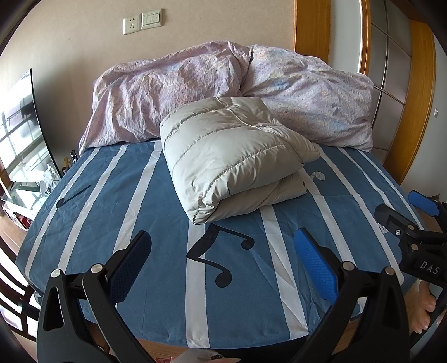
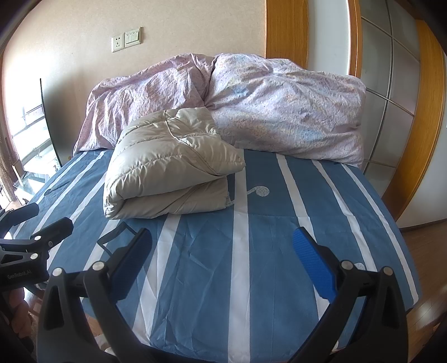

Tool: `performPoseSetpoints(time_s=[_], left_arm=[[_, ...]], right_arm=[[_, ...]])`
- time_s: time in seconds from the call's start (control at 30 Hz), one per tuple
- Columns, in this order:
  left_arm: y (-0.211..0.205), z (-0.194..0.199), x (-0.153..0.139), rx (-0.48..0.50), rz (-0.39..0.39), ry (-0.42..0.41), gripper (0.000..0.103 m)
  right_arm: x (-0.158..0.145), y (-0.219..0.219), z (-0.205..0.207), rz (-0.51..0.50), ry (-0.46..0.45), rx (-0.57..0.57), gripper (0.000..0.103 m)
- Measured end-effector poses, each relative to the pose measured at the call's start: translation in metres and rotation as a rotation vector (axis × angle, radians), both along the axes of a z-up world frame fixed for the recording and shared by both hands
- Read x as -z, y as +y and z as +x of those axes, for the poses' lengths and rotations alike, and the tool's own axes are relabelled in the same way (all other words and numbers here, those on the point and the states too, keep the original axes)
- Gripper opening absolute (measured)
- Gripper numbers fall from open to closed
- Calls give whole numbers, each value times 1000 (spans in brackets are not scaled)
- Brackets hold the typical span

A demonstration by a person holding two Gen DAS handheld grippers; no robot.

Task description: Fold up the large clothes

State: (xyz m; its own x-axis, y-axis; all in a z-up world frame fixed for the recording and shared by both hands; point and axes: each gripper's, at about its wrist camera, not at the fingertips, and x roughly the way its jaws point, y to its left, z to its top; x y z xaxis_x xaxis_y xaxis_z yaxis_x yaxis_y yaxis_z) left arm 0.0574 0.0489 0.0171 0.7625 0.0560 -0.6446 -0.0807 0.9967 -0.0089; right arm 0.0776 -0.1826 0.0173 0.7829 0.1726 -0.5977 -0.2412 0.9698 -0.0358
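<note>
- You have one folded beige puffer jacket [image 1: 234, 156] on the bed.
- You have one bed, its blue sheet [image 1: 139, 212] striped white.
- One crumpled lilac duvet [image 1: 178, 89] lies behind it.
- You hold two grippers: left gripper [image 1: 223, 268] and right gripper [image 2: 223, 268], each spread wide.
- One wall socket [image 1: 131, 25], one switch plate [image 1: 151, 18].

Jacket [image 1: 234, 156] on bed [image 1: 145, 212] (duvet [image 1: 313, 106] behind)

Pale grey-beige quilted puffer jacket [image 1: 232, 156] [image 2: 170, 164]; folded into thick, puffy bundle of two stacked layers; rounded fold edge facing near left; lying mid-bed on blue sheet, far end touching lilac bedding.
</note>
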Motion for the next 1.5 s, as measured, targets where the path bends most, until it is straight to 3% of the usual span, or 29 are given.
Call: performPoseSetpoints(time_s=[1.5], left_arm=[[-4, 2, 1, 8, 3, -6, 102]], right_arm=[[1, -2, 3, 0, 4, 0, 101]])
